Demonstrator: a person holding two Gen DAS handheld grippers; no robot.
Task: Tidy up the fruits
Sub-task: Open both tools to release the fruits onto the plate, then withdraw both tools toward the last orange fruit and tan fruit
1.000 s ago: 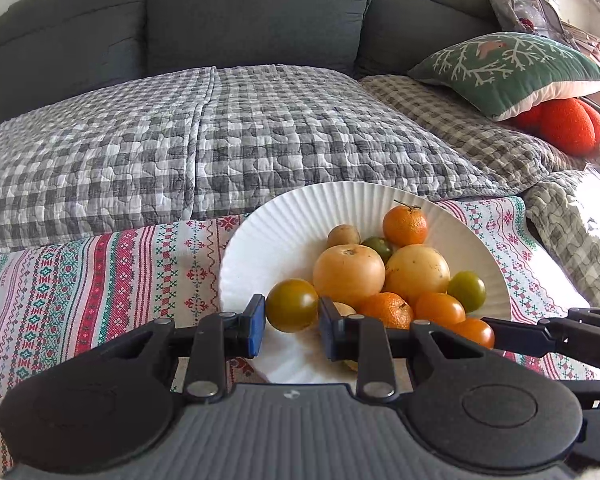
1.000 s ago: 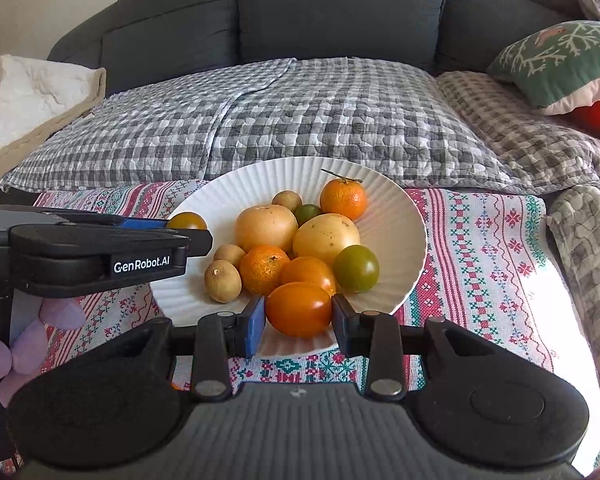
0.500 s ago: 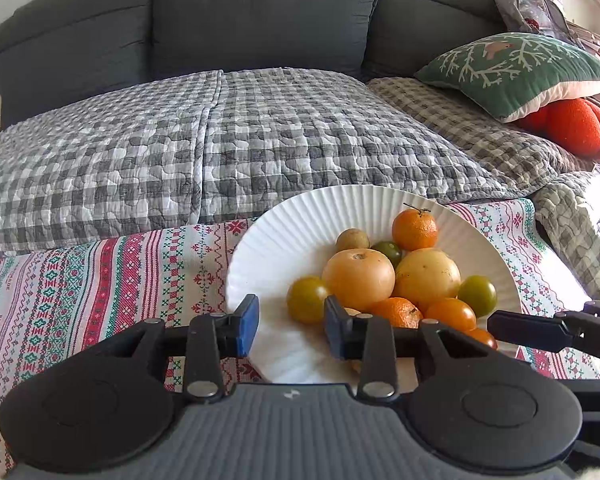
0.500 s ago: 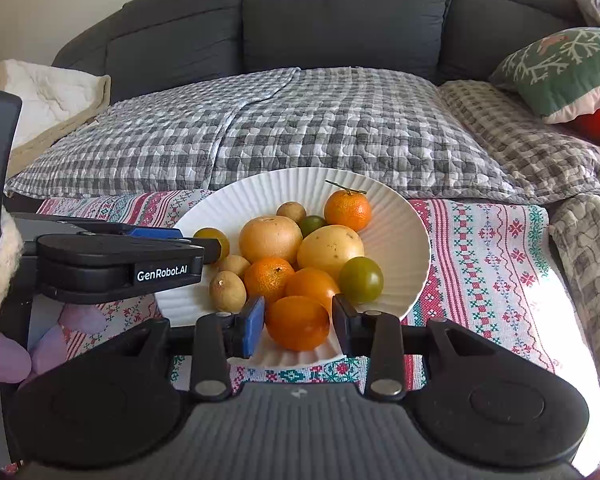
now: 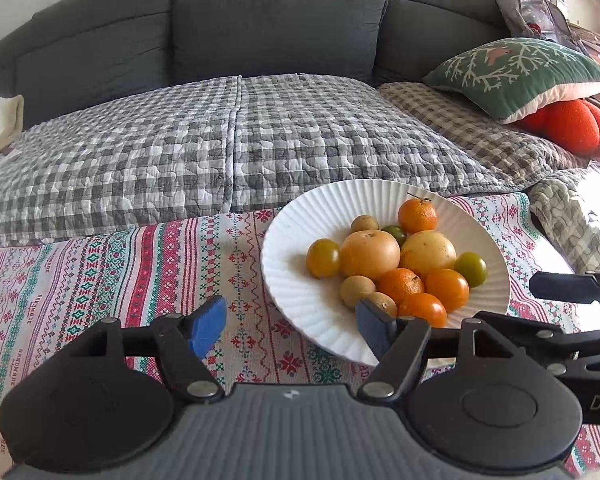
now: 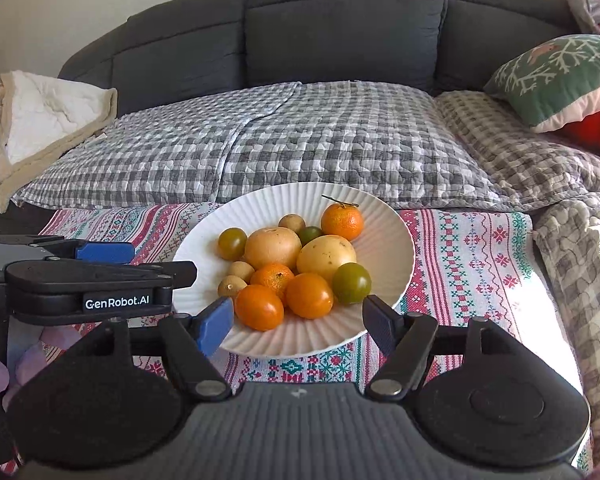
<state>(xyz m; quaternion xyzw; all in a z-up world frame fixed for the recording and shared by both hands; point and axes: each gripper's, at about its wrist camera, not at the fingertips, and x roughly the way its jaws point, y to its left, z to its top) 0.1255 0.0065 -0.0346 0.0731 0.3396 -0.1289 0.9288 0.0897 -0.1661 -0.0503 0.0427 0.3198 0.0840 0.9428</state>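
A white ribbed plate [image 5: 288, 256] on a patterned cloth holds several fruits: mandarins, tomatoes, two big yellow fruits and small brown ones. A yellow-green tomato [image 5: 323, 258] lies at the left of the pile. My left gripper [image 5: 291, 330] hangs before the plate's near left rim, its jaws opening with no fruit between them. An orange tomato [image 6: 259, 307] rests at the plate's [image 6: 384, 240] front. My right gripper [image 6: 298, 325] is just short of it, jaws opening and the pads apart from the fruit. One of the left gripper's black fingers [image 6: 100, 276] reaches in from the left.
The patterned cloth [image 5: 100, 280] spreads to the left of the plate. Behind is a grey sofa with a checked quilt [image 5: 228, 152], a green cushion [image 5: 516, 72] and an orange plush [image 5: 572, 124] at the right. A cream blanket [image 6: 44, 128] lies at the far left.
Both grippers went from shut on a tomato to open. The yellow-green and the orange tomato now lie on the plate. The left gripper drew back to the left.
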